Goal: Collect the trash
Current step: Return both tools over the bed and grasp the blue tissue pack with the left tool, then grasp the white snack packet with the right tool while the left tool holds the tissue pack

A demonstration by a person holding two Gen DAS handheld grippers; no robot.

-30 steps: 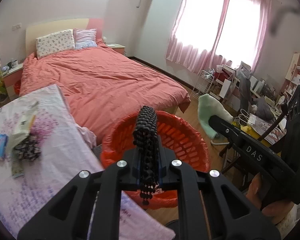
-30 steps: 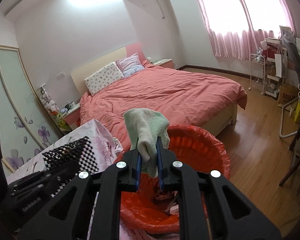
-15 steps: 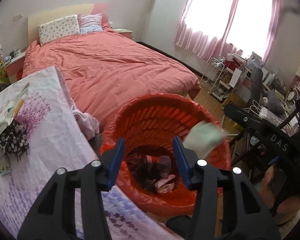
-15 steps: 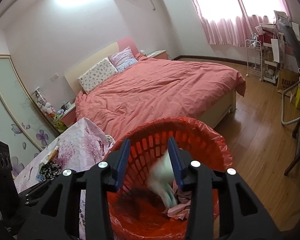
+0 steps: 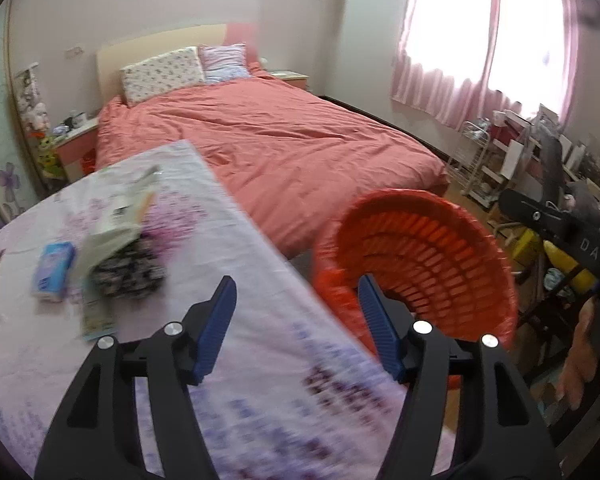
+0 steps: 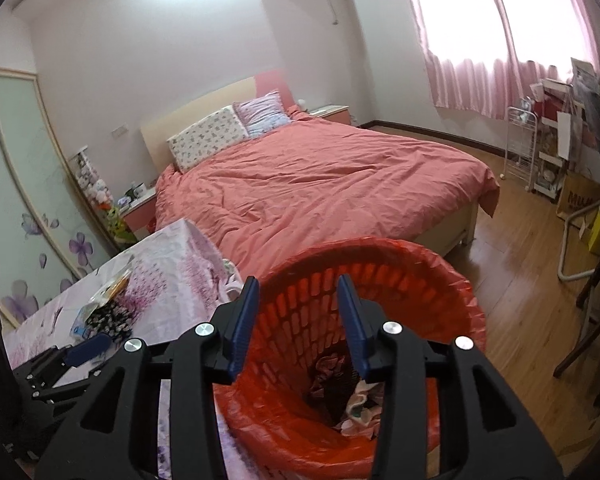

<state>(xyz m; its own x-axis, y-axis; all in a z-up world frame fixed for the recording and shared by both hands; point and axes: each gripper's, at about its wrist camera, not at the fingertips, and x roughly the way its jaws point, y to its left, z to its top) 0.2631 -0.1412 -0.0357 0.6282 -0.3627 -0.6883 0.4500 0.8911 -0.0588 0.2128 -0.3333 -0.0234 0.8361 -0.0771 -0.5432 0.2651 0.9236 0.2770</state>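
An orange basket (image 6: 380, 242) lined with a red bag stands at the table's edge, and crumpled cloth trash (image 6: 340, 380) lies at its bottom. My right gripper (image 6: 297, 280) hangs open over the basket with nothing between its pads. Further left, my left gripper (image 5: 296, 280) is over the floral tablecloth (image 5: 240, 320); its jaws are opening and hold nothing. The basket (image 5: 440, 256) is to its right. Ahead and to the left on the cloth lie a black patterned cloth (image 5: 128, 268), a pale paper bag (image 5: 116, 216), a blue tissue pack (image 5: 54, 266) and a leaflet (image 5: 94, 316).
A bed with a salmon cover (image 5: 300, 140) stands beyond the table and basket. A white wire rack (image 6: 520, 152), cluttered shelves and chair legs line the right side over wooden floor (image 6: 520, 248). A person's hand (image 5: 584, 352) holds the right gripper's body.
Both grippers opened: the black patterned item and the green cloth dropped into the basket. The left gripper then swung left, from over the basket to over the table.
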